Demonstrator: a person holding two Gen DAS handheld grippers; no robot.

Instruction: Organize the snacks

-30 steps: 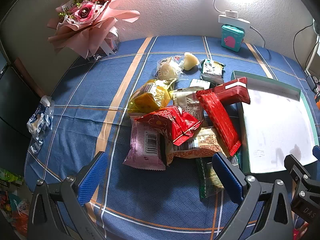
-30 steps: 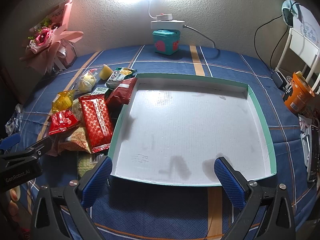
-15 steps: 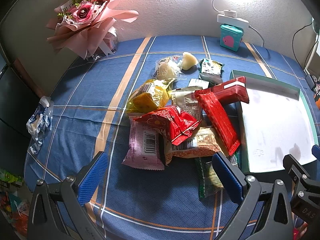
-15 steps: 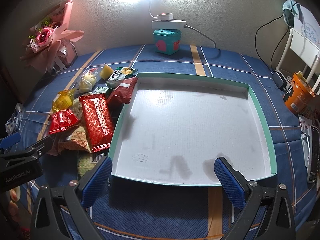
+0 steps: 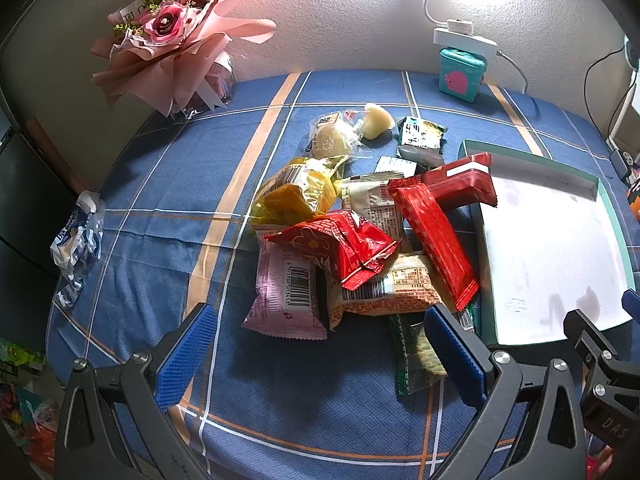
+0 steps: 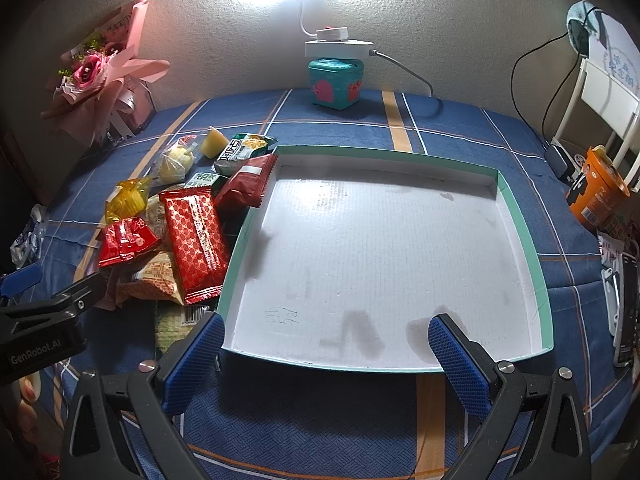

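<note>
A heap of snack packets lies on the blue checked tablecloth left of a shallow white tray with a green rim (image 6: 536, 256), which holds nothing. The heap includes a long red packet (image 5: 436, 240), a red pouch (image 5: 340, 244), a pink packet (image 5: 286, 296), a yellow packet (image 5: 296, 192) and a green packet (image 5: 416, 356). The long red packet also shows in the right wrist view (image 6: 196, 240). My left gripper (image 5: 320, 352) is open, just in front of the heap. My right gripper (image 6: 326, 360) is open at the tray's near edge.
A pink flower bouquet (image 5: 176, 36) stands at the back left. A teal box (image 6: 335, 83) with a white lamp base stands by the wall. An orange cup (image 6: 596, 196) and cables are at the right. A blue-white wrapper (image 5: 76, 240) lies at the table's left edge.
Both grippers have barely shifted; the left view has drifted slightly. Nothing was taken hold of or let go.
</note>
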